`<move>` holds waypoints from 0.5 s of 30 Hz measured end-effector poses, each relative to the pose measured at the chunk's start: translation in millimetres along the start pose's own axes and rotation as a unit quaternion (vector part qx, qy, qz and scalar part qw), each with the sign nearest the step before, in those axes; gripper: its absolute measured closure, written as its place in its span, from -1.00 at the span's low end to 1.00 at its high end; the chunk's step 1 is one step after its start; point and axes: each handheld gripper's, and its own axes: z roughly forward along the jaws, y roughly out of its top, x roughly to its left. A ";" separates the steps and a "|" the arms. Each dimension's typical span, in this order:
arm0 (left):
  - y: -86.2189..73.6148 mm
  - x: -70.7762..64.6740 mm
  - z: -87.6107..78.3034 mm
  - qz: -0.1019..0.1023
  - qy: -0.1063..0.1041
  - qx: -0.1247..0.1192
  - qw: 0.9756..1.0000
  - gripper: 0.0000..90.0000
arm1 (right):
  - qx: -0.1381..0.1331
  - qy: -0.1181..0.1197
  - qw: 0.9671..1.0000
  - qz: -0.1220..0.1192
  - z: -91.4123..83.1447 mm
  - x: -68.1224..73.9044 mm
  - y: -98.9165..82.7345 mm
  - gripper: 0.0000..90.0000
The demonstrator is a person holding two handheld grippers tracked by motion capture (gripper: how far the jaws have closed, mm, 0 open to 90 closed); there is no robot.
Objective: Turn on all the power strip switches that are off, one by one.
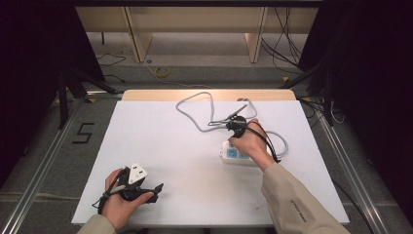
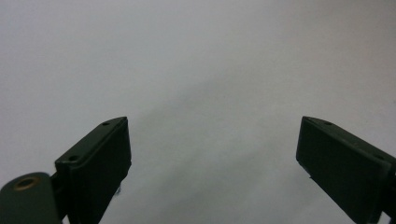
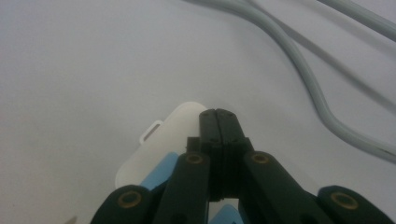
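Power strip (image 1: 237, 155): lying on the table (image 1: 160, 141), right of centre — grey cable (image 1: 195, 109) looped behind it.
Right gripper (image 3: 218, 114): jaws pressed together, nothing held, poised over the strip's end.
Left gripper (image 2: 212, 154): jaws spread wide, nothing held — well left of the strip.

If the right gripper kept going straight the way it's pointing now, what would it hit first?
Probably the white power strip: the right gripper, jaws shut, points down at its end. Depth is unclear, so they may already touch. Beyond lies the grey cable.

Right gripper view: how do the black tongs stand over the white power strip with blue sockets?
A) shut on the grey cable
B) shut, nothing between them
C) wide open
B: the right tongs are pressed together, empty, above the white power strip with blue sockets; the grey cable lies apart.
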 end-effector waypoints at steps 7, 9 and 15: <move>0.0 0.0 0.0 0.001 -0.001 0.000 1.000 -0.77 | 0.005 -0.001 1.000 -0.003 1.5 -0.1 -0.2 1.00; 0.0 0.1 -0.2 0.002 -0.001 0.001 1.000 -0.77 | 0.006 -0.002 1.000 -0.004 1.6 0.1 0.0 1.00; 0.1 -0.3 0.0 0.002 -0.001 0.001 1.000 -0.77 | 0.008 -0.001 1.000 -0.003 3.0 -0.9 -1.2 1.00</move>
